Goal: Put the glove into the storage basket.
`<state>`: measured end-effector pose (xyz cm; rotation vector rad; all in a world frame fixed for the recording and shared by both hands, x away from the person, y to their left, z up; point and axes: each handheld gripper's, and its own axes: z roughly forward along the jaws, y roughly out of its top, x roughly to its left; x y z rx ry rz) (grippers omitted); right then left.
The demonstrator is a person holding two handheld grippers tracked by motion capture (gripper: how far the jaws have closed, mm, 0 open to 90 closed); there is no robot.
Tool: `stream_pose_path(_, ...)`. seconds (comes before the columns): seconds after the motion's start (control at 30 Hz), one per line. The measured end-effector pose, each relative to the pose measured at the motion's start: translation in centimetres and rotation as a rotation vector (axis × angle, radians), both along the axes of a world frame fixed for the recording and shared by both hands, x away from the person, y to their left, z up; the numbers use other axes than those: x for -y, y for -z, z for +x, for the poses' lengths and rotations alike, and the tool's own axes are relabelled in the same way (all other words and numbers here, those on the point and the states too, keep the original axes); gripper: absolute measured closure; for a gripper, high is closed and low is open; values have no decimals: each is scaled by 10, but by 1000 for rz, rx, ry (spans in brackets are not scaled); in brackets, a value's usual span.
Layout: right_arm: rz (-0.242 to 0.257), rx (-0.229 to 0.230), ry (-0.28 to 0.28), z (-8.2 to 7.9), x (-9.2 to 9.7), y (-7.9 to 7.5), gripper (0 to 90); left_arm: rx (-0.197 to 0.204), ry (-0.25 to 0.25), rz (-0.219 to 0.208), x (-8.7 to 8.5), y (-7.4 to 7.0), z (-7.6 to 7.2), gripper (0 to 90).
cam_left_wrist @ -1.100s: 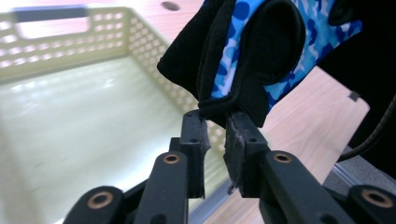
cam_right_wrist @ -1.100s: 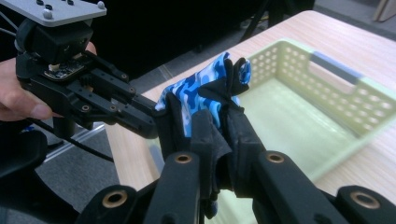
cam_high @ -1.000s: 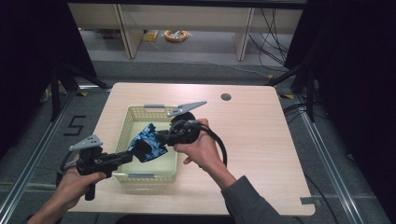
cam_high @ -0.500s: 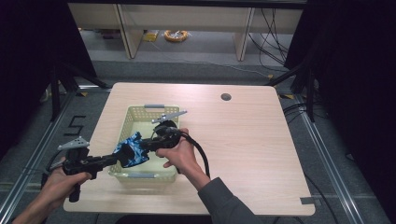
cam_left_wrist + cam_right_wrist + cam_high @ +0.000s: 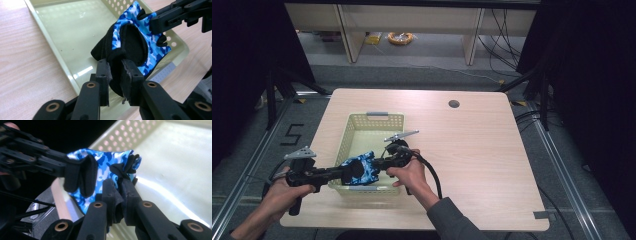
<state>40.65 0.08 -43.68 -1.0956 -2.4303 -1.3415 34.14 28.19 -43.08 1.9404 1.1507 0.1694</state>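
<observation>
Together, both grippers lowered a glove into the basket.

Left gripper (image 5: 115, 82) and right gripper (image 5: 119, 195) each pinched the blue camouflage fabric glove (image 5: 361, 169) over the pale-green perforated plastic basket's (image 5: 377, 118) near edge; left jaws had just eased slightly; releasing seemed next.

The blue camouflage glove (image 5: 361, 169) is carried lower than one second ago and is now held over the near end of the yellow basket (image 5: 376, 120). The right gripper (image 5: 383, 163) is lowered and drawn toward the person. The left gripper (image 5: 341, 172) is displaced little; its jaws have just been opening slightly, with glove fabric between them.
</observation>
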Motion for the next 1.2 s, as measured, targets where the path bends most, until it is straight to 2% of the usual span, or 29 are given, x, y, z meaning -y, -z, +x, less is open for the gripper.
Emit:
stream_pose_path(0.1, -43, -2, 15, 1, 4, 5, 829, -3, 7, 11, 6, 2, 2, 716)
stream_pose_path(0.17, -75, -8, 27, 1, 6, 8, 829, -8, 17, 50, 8, 1, 4, 664)
stream_pose_path(0.2, -84, -13, 32, 0, 7, 9, 829, -16, 39, 57, 7, 0, 5, 632)
stream_pose_path(0.23, -91, -9, 32, 1, 8, 10, 828, -16, 16, 32, 9, 0, 5, 604)
stream_pose_path(0.27, -103, -10, 38, 1, 9, 10, 828, -13, 23, 57, 7, -2, 6, 597)
stream_pose_path(0.33, -113, -13, 43, 0, 11, 11, 827, -9, -7, 22, 7, -3, 7, 579)
stream_pose_path(0.37, -119, -5, 41, 0, 11, 11, 827, -9, 6, 46, 5, -5, 7, 580)
stream_pose_path(0.47, -123, -20, 42, -1, 11, 13, 825, -8, -4, 19, 5, -7, 6, 584)
stream_pose_path(0.53, -142, -9, 45, -2, 11, 13, 822, 0, -10, 12, 7, -8, 4, 579)
stream_pose_path(0.67, -168, -5, 33, -5, 10, 14, 820, 7, 3, -2, 10, -10, 1, 558)
stream_pose_path(0.7, -173, -5, 29, -6, 10, 14, 819, 19, -1, -10, 12, -9, 0, 550)
stream_pose_path(0.73, -178, 5, 24, -6, 10, 15, 818, 12, 4, -7, 12, -10, -1, 546)
stream_pose_path(0.77, -178, -4, 22, -6, 10, 15, 817, 9, 27, 10, 11, -11, -1, 539)
stream_pose_path(0.8, -185, 6, 12, -6, 11, 15, 816, 19, 3, -13, 14, -11, -2, 526)
stream_pose_path(0.9, -204, 6, 10, -7, 11, 16, 813, 7, 25, -7, 17, -11, -3, 506)
stream_pose_path(0.93, -225, 9, 24, -7, 10, 15, 811, 4, 27, -6, 18, -10, -4, 497)
stream_pose_path(0.97, -232, -13, 28, -8, 10, 15, 809, 0, 24, -8, 19, -9, -4, 488)
stream_pose_path(1.1, -258, 32, 9, -7, 9, 15, 796, -12, 34, 0, 22, -8, -5, 470)
stream_pose_path(1.2, -290, 5, 29, -10, 7, 12, 780, -15, 34, -7, 23, -8, -5, 463)
